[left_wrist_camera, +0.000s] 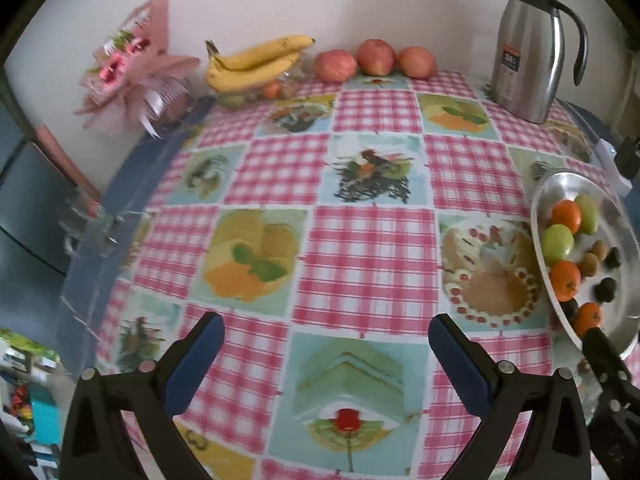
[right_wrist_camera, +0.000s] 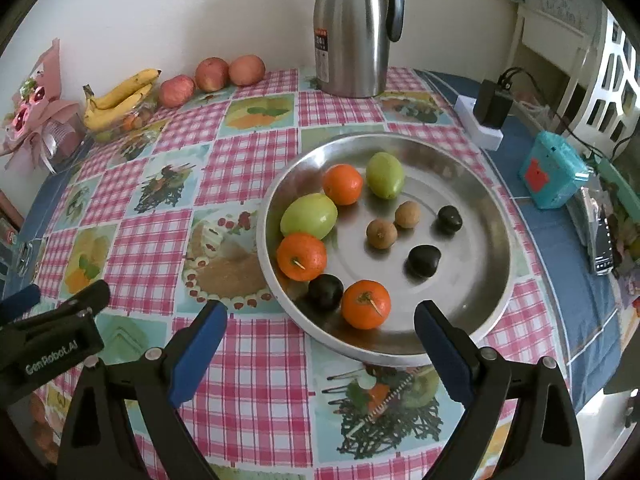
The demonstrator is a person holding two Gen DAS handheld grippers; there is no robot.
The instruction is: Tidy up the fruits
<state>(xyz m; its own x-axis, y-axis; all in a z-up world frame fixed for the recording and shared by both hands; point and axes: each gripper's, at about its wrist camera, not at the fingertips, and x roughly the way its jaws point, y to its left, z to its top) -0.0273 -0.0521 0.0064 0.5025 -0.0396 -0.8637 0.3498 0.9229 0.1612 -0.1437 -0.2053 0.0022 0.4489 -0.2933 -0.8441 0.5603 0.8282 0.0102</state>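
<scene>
Both hand-held grippers, left (left_wrist_camera: pixel 326 354) and right (right_wrist_camera: pixel 320 340), spread apart, empty; steel plate (left_wrist_camera: pixel 560 188) cropped in left view.

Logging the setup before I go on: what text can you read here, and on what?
"GenRobot.AI": side of the left gripper.
"24": label on the steel jug; the rest is too small to read.
Teal box: red sticker, blurred, unreadable.

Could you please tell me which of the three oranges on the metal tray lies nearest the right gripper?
The orange at the tray's front edge, beside a dark plum, lies nearest the open right gripper. The other two oranges sit farther back, by the green fruits.
</scene>
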